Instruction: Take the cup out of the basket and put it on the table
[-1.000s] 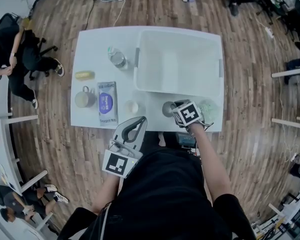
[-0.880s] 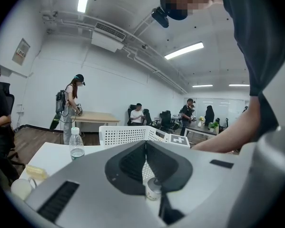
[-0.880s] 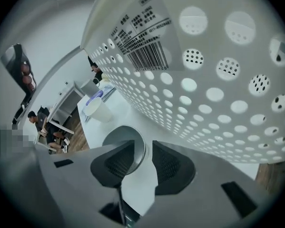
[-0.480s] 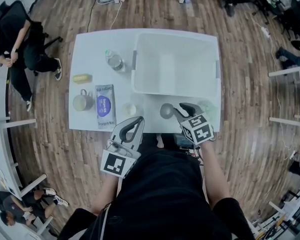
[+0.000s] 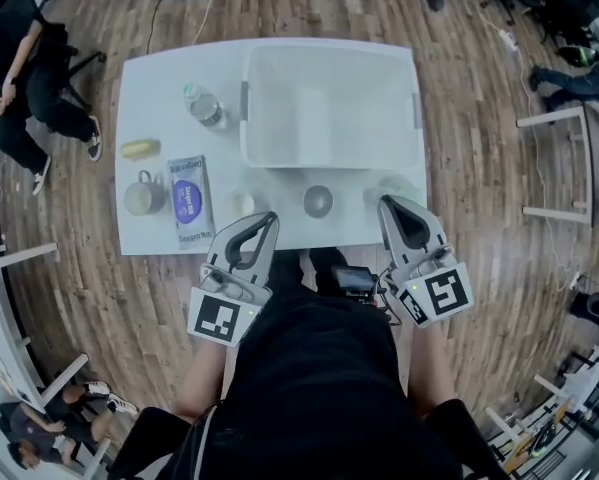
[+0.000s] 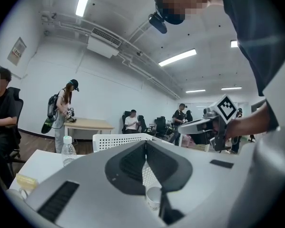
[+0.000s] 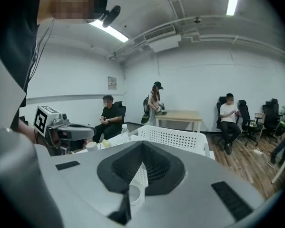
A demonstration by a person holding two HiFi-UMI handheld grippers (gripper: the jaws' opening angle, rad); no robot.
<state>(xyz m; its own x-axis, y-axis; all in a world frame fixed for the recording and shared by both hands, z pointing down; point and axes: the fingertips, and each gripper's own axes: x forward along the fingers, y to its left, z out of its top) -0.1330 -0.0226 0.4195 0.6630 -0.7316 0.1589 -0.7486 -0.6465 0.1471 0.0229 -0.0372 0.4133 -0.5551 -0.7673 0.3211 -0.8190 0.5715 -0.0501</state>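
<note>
Grippers sit nearest, at the table's near edge: the left gripper (image 5: 269, 220) at 7 o'clock and the right gripper (image 5: 389, 204) at 5 o'clock, each with jaws pressed together on nothing, probably held clear because the job looks finished. Between them toward 12 o'clock, the grey cup (image 5: 318, 201) stands upright on the white table (image 5: 154, 83), just outside the basket (image 5: 331, 156), which appears empty. Farther off at 10 o'clock lie a blue packet (image 5: 187, 200) whose print is too small to read, a mug (image 5: 139, 196) and a water bottle (image 5: 204, 108) — the only clear marks are the square codes on the grippers' cubes.
</note>
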